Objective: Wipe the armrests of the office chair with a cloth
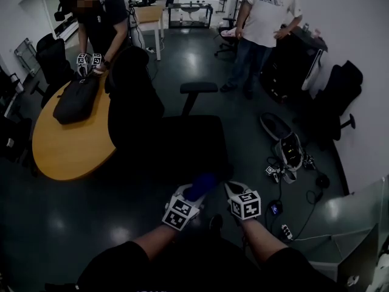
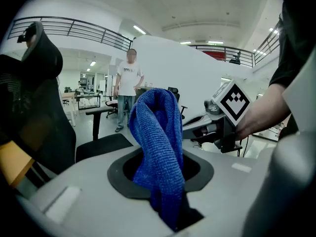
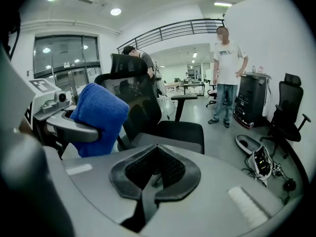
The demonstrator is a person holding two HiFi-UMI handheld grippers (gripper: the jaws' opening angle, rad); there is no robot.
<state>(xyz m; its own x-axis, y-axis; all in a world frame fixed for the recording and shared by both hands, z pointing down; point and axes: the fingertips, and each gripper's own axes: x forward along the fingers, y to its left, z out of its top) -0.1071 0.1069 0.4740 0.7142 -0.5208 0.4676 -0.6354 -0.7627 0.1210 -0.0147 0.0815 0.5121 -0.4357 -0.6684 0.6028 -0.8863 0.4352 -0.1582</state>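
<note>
Item 1, left gripper: I log it clenched on the blue cloth. The cloth stands bunched up out of the jaws, with a tail pinched between them.

Item 2, right gripper: its jaws are pressed together and I see nothing between them. In the head view it sits just beside the left gripper.

Item 3, cloth in the head view: it is between the two marker cubes, at the near edge of the office chair.

Item 4, armrest: I see it on the chair's far side, well apart from the cloth.

Item 5, surroundings: a round wooden table carries a black bag, with one person bent over it. Another person in a white shirt stands beyond the chair. Cables and gear lie on the floor at the right.
</note>
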